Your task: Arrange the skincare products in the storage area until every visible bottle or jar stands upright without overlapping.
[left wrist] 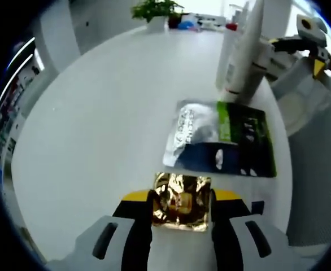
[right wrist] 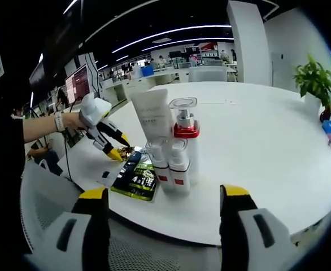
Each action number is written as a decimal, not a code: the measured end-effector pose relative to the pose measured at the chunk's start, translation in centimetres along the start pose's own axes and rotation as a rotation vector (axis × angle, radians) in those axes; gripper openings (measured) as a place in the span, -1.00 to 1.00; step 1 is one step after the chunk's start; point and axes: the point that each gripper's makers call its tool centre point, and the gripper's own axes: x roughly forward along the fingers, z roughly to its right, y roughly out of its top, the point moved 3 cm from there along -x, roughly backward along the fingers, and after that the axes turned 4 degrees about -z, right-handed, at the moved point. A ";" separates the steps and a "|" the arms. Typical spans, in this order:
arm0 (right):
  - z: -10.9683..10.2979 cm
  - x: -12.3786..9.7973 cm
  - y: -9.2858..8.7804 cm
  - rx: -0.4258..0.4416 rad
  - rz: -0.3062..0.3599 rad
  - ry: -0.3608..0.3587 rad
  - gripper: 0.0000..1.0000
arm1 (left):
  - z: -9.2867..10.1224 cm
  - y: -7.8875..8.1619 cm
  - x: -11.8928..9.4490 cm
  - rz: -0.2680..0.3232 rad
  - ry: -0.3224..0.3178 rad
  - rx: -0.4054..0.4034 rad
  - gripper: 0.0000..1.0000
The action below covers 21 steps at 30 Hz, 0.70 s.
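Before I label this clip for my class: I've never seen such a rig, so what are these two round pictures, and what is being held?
A person carries a hand-held gripper in each hand, and a fisheye camera rides on each. The left gripper view looks along the left hand-held gripper, shut on a gold foil sachet on the white table. Ahead lie a dark and green sachet pack and a white tube. The right gripper view looks past the open, empty right hand-held gripper at a cluster of upright bottles, one with a red collar.
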 end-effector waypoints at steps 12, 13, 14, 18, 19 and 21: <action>0.0 0.0 0.0 -0.004 0.003 0.000 0.65 | 0.8 0.1 0.0 -0.008 -0.003 0.009 -0.24; -0.1 0.0 0.0 -0.003 0.004 0.002 0.65 | 0.9 0.1 0.0 -0.008 -0.003 0.009 -0.24; -0.1 0.0 0.1 -0.004 0.006 0.003 0.65 | 1.0 0.1 0.0 -0.009 -0.003 0.009 -0.24; -0.2 0.0 0.1 -0.006 0.005 0.008 0.65 | 1.2 0.1 0.1 -0.008 -0.004 0.013 -0.24; -0.2 0.1 0.0 -0.007 0.003 0.010 0.65 | 1.2 0.1 0.1 -0.007 -0.004 0.014 -0.24; -0.3 0.1 0.0 -0.006 -0.001 0.016 0.65 | 1.1 0.1 0.1 -0.005 -0.004 0.014 -0.24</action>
